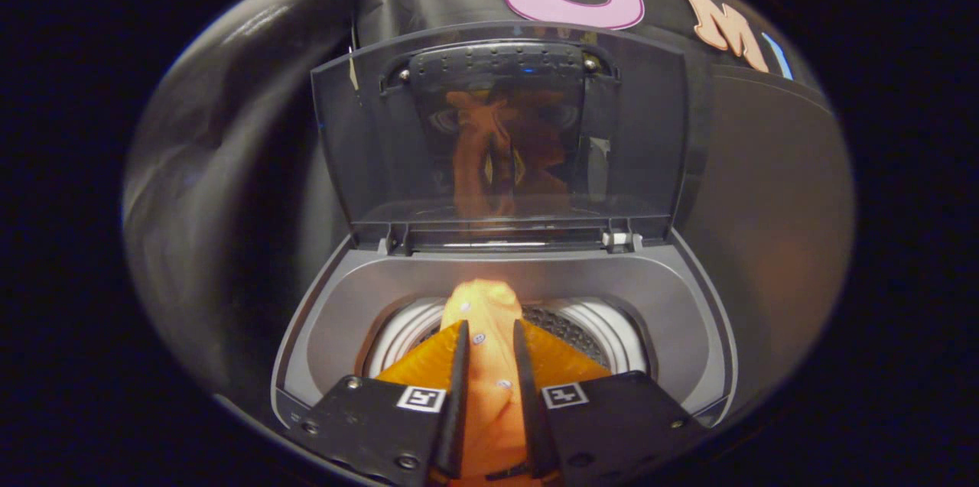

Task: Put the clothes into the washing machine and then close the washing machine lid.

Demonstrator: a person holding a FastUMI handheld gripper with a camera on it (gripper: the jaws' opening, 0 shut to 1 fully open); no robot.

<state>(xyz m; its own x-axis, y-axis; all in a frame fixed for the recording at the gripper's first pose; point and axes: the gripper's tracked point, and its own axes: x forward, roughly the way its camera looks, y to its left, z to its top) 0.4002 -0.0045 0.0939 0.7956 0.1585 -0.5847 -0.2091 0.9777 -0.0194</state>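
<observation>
Your gripper (489,365) pinches the orange shirt (489,319) between both fingers, bunched over the drum (604,334). It looks soft and light, likely to drape and snag; hold the bunched fold. The lid (497,143) stands open beyond.

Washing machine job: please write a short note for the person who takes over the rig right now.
Tool: shut on the orange garment, both fingers pressing it, held over the drum opening.
Washing machine: lid stands open and upright behind the drum.
Done: garment picked up and brought above the drum.
Left: lower the garment into the drum, open the tool, pull back, then swing the lid down shut. Whether more clothes wait outside, I cannot tell.
</observation>
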